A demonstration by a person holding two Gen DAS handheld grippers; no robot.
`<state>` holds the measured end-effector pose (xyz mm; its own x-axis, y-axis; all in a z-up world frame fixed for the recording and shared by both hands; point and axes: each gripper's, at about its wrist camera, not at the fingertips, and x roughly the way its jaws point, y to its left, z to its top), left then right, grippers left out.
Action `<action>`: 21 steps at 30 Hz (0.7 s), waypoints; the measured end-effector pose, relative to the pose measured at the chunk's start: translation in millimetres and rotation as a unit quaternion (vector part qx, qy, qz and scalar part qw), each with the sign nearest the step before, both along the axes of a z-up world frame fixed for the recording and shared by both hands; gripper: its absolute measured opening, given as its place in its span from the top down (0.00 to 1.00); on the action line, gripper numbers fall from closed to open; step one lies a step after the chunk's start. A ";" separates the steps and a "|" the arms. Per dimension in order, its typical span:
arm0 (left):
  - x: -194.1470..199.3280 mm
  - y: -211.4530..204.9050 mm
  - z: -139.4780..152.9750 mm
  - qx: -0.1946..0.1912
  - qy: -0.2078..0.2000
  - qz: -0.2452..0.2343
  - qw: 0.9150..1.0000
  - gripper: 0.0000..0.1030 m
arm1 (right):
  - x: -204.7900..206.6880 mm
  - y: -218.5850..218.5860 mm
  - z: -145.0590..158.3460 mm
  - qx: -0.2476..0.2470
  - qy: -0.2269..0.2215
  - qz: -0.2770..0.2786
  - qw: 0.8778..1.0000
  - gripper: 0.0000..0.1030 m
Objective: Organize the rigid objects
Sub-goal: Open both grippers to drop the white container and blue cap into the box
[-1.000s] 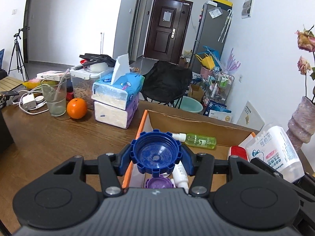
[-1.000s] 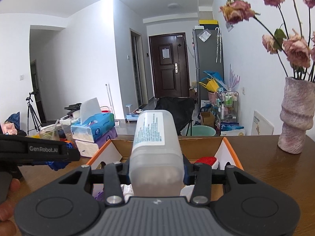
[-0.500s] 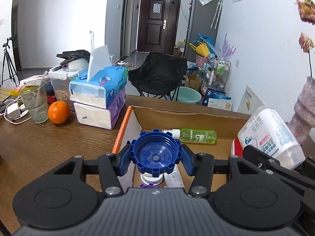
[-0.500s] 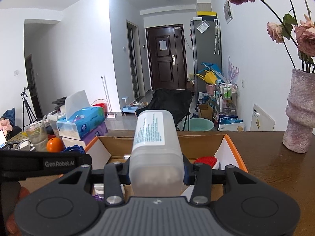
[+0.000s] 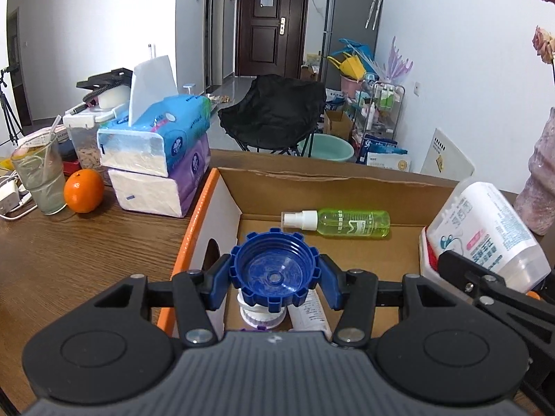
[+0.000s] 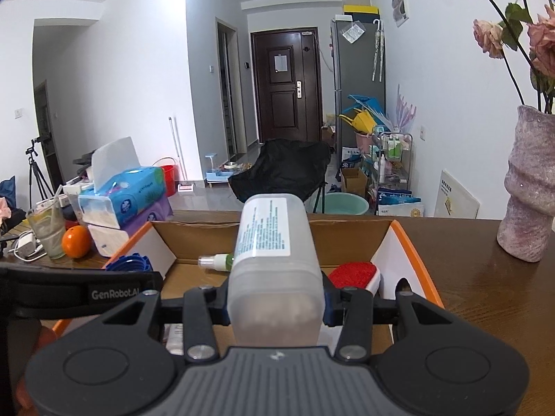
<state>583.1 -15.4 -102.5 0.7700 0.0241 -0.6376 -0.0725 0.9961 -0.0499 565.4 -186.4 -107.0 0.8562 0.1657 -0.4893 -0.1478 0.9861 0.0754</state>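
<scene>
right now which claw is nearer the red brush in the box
Right. The right claw, shut on the white bottle, hangs just left of the red brush at the box's right end. The left claw, shut on the blue cap, is over the box's left end.

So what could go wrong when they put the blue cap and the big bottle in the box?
1. The blue cap hangs right over small items at the box's near end; dropped there, it could land on them or roll.
2. The white bottle, held only at its base, might tip onto the green spray bottle or red brush.
</scene>
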 end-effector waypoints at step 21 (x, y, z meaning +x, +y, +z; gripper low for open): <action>-6.0 14.6 8.8 -0.004 -0.007 0.028 1.000 0.00 | 2.9 -12.0 -6.2 -0.015 0.012 -0.049 0.999 0.00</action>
<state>577.1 -0.7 -93.7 0.7766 0.0634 -0.6269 -0.1283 0.9900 -0.0588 568.3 -198.4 -113.2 0.8559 0.0674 -0.5128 -0.0494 0.9976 0.0486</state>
